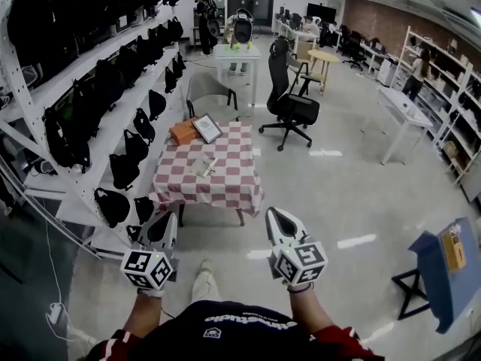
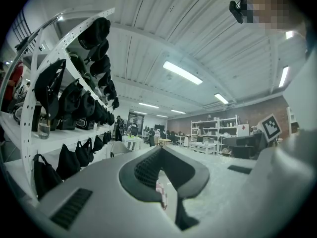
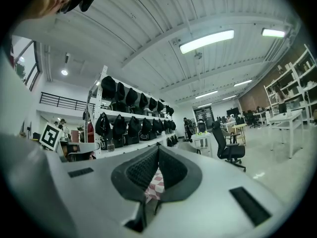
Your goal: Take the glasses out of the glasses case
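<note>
task not begun: left gripper (image 1: 168, 218) and right gripper (image 1: 273, 215) are both clenched on nothing, level, well short of the table (image 1: 237, 180), where a pale item, likely the case (image 1: 204, 165), lies far ahead of them, glasses not visible.

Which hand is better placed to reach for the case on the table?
Left, marginally: the left gripper and right gripper both hang shut, short of the checked table, but the pale case lies nearer the left one's line.
</note>
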`<action>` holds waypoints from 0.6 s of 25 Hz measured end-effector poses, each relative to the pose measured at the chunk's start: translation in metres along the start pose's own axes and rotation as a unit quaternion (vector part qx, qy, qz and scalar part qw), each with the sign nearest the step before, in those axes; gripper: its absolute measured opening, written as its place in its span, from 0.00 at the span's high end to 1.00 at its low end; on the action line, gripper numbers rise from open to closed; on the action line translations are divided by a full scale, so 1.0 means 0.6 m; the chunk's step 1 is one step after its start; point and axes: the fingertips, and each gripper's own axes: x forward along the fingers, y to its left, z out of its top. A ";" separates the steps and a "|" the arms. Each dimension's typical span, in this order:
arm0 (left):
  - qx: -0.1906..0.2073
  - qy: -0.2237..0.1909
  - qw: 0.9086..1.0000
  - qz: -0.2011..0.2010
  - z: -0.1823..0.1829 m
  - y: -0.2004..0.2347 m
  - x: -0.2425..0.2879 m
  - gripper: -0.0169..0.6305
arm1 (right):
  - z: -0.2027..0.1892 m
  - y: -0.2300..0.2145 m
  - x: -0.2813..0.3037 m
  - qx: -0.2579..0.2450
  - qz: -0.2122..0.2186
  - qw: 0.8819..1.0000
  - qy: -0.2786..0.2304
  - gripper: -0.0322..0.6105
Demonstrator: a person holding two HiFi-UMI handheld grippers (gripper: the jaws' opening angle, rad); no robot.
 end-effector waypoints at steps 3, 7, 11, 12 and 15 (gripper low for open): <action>-0.002 0.004 1.000 -0.003 -0.004 0.006 0.007 0.96 | -0.003 0.004 0.006 -0.001 0.001 1.000 0.004 0.96; -0.011 0.001 1.000 -0.002 -0.011 0.018 0.015 0.97 | -0.011 0.002 0.020 -0.006 0.001 1.000 0.013 0.96; -0.011 0.001 1.000 -0.001 -0.014 0.041 0.027 0.97 | -0.011 0.007 0.040 -0.009 0.002 1.000 0.013 0.96; -0.013 0.001 1.000 -0.001 -0.014 0.046 0.031 0.97 | -0.011 0.008 0.045 -0.011 0.003 1.000 0.015 0.96; -0.014 0.000 1.000 -0.002 -0.014 0.058 0.046 0.97 | -0.014 0.006 0.059 -0.013 0.004 1.000 0.020 0.96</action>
